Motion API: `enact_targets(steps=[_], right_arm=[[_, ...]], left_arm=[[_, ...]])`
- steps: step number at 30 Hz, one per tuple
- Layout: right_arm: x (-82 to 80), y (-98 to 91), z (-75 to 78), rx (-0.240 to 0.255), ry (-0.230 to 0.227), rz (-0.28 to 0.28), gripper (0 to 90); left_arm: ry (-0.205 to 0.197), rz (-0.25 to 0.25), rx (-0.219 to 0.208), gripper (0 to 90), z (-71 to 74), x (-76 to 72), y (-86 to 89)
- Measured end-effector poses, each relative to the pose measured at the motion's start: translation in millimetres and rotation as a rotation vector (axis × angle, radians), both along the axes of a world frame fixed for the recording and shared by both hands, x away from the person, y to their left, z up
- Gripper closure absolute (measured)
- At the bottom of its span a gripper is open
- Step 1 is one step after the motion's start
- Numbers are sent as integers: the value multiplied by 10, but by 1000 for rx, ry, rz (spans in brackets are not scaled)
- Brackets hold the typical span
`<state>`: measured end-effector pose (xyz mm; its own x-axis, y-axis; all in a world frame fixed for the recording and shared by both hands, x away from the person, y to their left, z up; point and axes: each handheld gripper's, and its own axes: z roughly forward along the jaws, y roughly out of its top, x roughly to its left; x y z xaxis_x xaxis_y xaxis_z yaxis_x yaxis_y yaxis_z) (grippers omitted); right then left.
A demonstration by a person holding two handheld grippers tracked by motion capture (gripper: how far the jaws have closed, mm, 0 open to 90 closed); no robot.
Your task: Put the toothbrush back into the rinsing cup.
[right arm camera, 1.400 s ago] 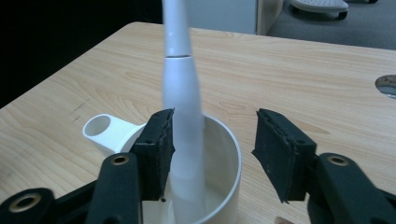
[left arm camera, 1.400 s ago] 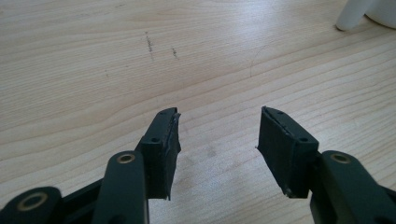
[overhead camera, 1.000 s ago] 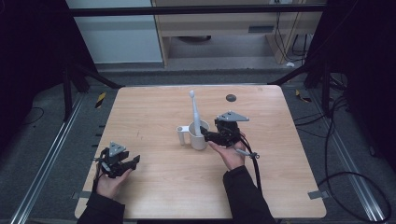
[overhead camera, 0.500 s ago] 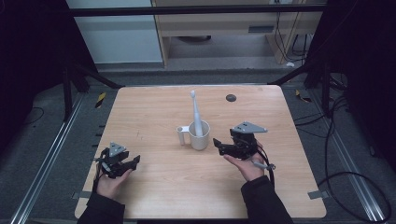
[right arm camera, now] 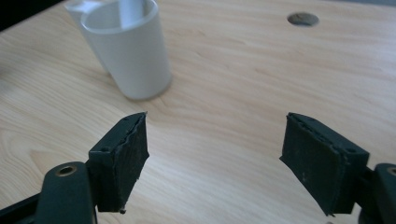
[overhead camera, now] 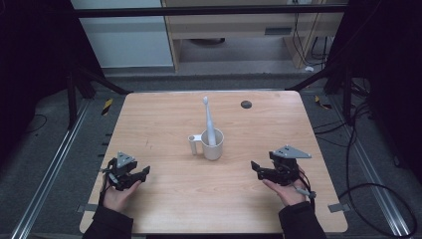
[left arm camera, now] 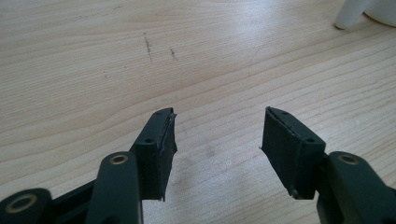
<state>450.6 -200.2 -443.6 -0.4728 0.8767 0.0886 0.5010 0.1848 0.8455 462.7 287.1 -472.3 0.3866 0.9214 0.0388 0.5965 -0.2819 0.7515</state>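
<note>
Both the left gripper [overhead camera: 140, 174] and right gripper [overhead camera: 256, 168] gape empty near the table [overhead camera: 164, 209] front edge, flanking the mug [overhead camera: 213, 145]

Wooden table [overhead camera: 164, 119] with a mug and a toothbrush
White mug [overhead camera: 212, 144] stands mid-table, toothbrush [overhead camera: 208, 119] upright inside; a dark hole [overhead camera: 246, 104] lies at one o'clock from it.

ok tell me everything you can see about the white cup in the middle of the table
The white cup is a plain, matte cylinder, plastic by the look of it, standing upright near the middle of the wooden table. A small white handle or side tube sticks out on one side. A white toothbrush stands in it, leaning on the rim with its head up. Nothing else touches the cup; both grippers are well away, and the right gripper view shows it beyond the open fingers.
</note>
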Motion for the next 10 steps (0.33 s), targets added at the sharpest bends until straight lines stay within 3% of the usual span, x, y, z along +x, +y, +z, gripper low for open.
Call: enact_targets(steps=[10], right_arm=[[-116,-404,-232,-16,35,-100,207]], left_arm=[[-4,-3,-4,381,-11,6,9]])
